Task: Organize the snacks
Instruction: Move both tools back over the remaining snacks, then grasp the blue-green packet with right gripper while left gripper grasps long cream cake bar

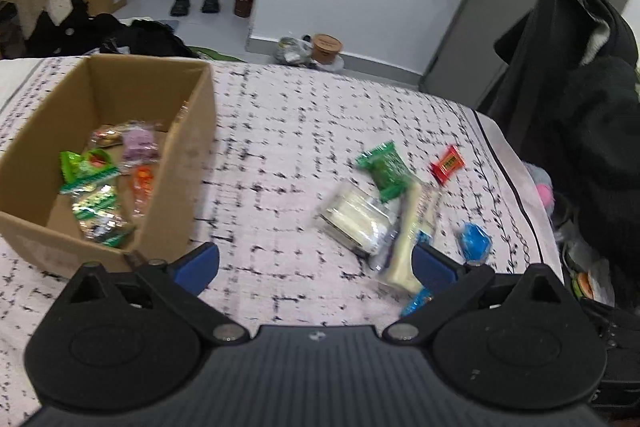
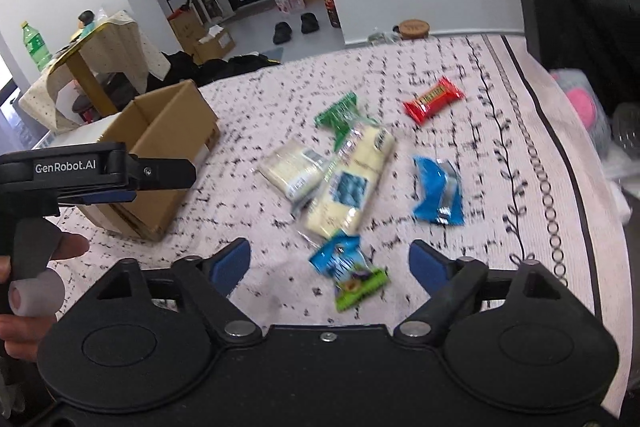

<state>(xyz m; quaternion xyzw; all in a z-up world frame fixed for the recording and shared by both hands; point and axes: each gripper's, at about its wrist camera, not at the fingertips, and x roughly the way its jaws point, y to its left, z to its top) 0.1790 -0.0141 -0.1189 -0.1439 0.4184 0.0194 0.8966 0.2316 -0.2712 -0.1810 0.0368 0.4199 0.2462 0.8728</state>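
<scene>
A cardboard box (image 1: pixel 200 131) stands on the patterned bedspread at left and holds several snack packets (image 1: pixel 100 195). It also shows in the right wrist view (image 2: pixel 168 131). Loose snacks lie to its right: a green packet (image 1: pixel 386 169), a red bar (image 2: pixel 434 101), a blue packet (image 2: pixel 438 191), a clear cracker pack (image 2: pixel 294 171), a long pale pack (image 2: pixel 356 183) and a blue-green packet (image 2: pixel 352 277). My left gripper (image 1: pixel 316 263) is open and empty, between box and pile. My right gripper (image 2: pixel 330 261) is open and empty, its jaws either side of the blue-green packet.
The bedspread's right edge (image 2: pixel 592 211) drops to clutter and dark clothes (image 1: pixel 592 131). The left gripper's body (image 2: pixel 80 171) and the hand on it sit at the left of the right wrist view. Floor with shoes (image 1: pixel 196 3) lies beyond the bed.
</scene>
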